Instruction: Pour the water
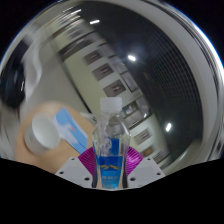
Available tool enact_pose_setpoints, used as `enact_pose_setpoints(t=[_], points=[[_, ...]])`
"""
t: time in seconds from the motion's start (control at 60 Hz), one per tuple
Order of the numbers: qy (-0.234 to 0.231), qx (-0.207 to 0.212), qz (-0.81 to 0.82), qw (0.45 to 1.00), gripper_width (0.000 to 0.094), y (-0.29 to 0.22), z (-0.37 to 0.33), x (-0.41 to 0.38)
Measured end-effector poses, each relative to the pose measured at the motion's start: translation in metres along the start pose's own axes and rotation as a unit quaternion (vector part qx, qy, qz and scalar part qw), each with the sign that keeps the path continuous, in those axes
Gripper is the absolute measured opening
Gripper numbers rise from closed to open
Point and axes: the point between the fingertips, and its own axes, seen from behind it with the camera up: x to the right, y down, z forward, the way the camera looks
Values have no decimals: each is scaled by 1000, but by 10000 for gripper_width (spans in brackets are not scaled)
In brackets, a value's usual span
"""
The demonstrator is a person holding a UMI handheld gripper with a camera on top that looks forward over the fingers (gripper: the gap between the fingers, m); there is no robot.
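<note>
Gripper view: a clear plastic water bottle (108, 135) with a white screw cap and a blue label stands upright between the two fingers, its lower body pressed on both sides by the magenta pads (92, 160), so the jaws are closed narrow and hold the bottle. The gripper (108, 168) itself shows only as the two fingertips flanking the label. Just to the left of the bottle, beyond the left finger, sits a pale blue and white cup-like container (55, 132) on a tan wooden worktop (40, 120); its exact shape is hard to make out and whether it touches the bottle cannot be told. Behind the bottle the background tilts steeply, with a row of beige panels bearing dark squares (105, 68) running across, and a dark gridded surface (175, 80) to the right
</note>
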Motion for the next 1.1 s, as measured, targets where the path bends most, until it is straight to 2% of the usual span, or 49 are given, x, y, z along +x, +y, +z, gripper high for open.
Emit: enact_pose_setpoints(t=[0.117, 0.217, 0.367, 0.55, 0.617, 0.717, 0.817, 0.917, 0.967, 1.1], points=[[-63, 1, 304, 951, 338, 5, -17, -20], [-91, -11, 448, 890, 336, 15, -29, -32], [-83, -10, 471, 878, 335, 16, -33, -29], [-85, -35, 487, 868, 329, 24, -31, -35], [-79, -17, 492, 867, 343, 20, -32, -27], [-83, -16, 484, 871, 367, 19, -28, -30], [-86, -31, 480, 873, 493, 24, -30, -33], [-110, -67, 459, 879, 870, 30, -34, -45], [-122, -67, 455, 880, 843, 30, -43, -46], [-132, -74, 455, 878, 851, 37, -76, -38]])
